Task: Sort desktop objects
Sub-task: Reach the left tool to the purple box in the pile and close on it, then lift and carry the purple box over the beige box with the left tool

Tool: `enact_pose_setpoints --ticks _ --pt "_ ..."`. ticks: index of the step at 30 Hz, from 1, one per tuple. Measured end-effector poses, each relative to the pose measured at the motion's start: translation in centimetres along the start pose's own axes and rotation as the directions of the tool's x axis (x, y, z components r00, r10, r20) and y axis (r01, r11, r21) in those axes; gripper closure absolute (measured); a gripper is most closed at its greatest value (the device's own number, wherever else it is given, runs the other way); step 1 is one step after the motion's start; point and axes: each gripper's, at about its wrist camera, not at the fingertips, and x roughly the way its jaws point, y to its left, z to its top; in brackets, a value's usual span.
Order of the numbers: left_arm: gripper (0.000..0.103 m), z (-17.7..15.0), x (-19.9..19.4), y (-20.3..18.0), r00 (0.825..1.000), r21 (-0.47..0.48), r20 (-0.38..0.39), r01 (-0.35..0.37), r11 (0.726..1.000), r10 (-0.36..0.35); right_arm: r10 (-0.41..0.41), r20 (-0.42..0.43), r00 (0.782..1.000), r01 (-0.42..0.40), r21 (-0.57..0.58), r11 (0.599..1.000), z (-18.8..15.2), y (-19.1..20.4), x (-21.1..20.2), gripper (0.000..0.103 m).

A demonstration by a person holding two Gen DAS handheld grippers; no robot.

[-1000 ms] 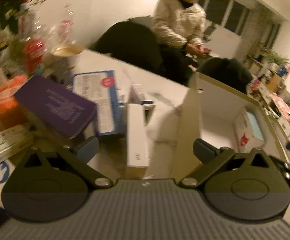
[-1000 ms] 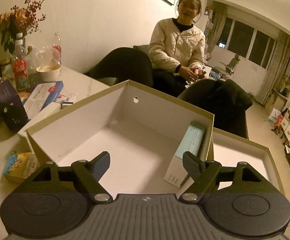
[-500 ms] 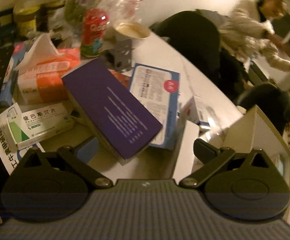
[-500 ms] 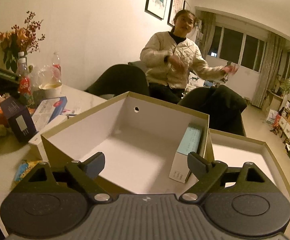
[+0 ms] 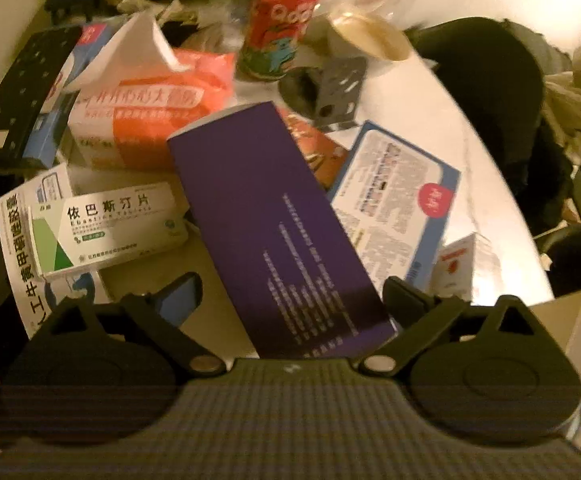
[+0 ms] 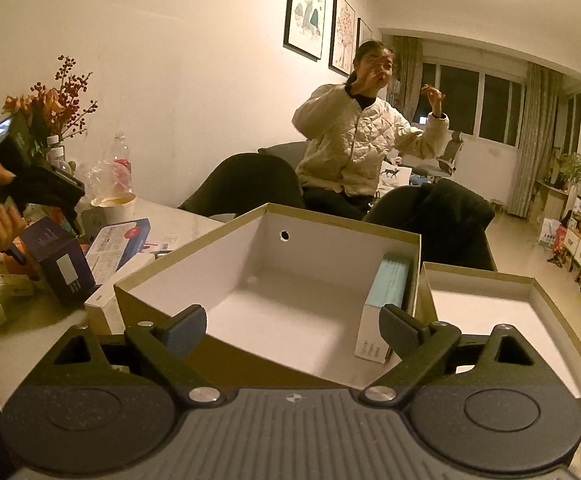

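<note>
The purple box [image 5: 274,232], printed with small white text, lies tilted between the fingers of the left tongs [image 5: 292,296], which are spread wide without touching it; its near end is hidden by the tongs' body. The print is too blurred to read. Only the right view shows the right tongs [image 6: 292,322], spread and empty, over the open cardboard box [image 6: 194,268], with a teal carton [image 6: 386,288] against its right wall.

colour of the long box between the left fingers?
Purple box, with white print; clearest in the left wrist view.

Seated woman [image 6: 364,148], framed pictures [image 6: 305,8], flowers [image 6: 56,100]
</note>
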Motion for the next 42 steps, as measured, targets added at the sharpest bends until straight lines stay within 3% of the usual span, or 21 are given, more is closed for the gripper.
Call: enact_pose_setpoints --ticks 3,6,14,18,24,34,42 --pt "0.019 0.1 0.4 0.1 1.0 -0.01 -0.001 0.0 1.0 0.0 0.007 -0.003 1.0 -0.007 0.009 1.0 -0.2 0.1 0.0 0.009" --pt "0.021 -0.1 0.1 0.1 1.0 0.009 0.027 0.004 1.0 -0.004 0.01 -0.006 1.0 -0.01 0.011 1.0 -0.3 0.2 0.0 0.009" --pt "0.032 -0.8 -1.1 -0.1 0.992 0.156 0.11 0.048 0.987 -0.065 0.026 -0.008 1.0 -0.026 0.028 0.999 -0.5 0.3 0.1 0.009" --pt "0.034 -1.0 -1.8 -0.3 0.984 0.269 0.149 0.055 0.962 -0.098 0.031 -0.011 0.999 -0.031 0.03 0.999 -0.5 0.5 0.0 0.009" --pt "0.035 -1.2 -1.7 0.1 0.982 0.411 0.136 0.064 0.909 -0.131 0.033 -0.014 0.999 -0.033 0.041 0.999 -0.7 0.4 0.0 0.009" --pt "0.039 -1.4 -0.8 1.3 0.979 0.533 0.181 -0.017 0.846 -0.094 0.05 -0.02 0.999 -0.049 0.064 0.997 -1.1 0.9 0.1 0.008" --pt "0.04 -1.5 -1.6 2.2 0.969 0.515 0.198 0.023 0.857 -0.145 0.046 -0.022 0.999 -0.043 0.104 0.994 -1.7 0.8 -0.2 0.008"
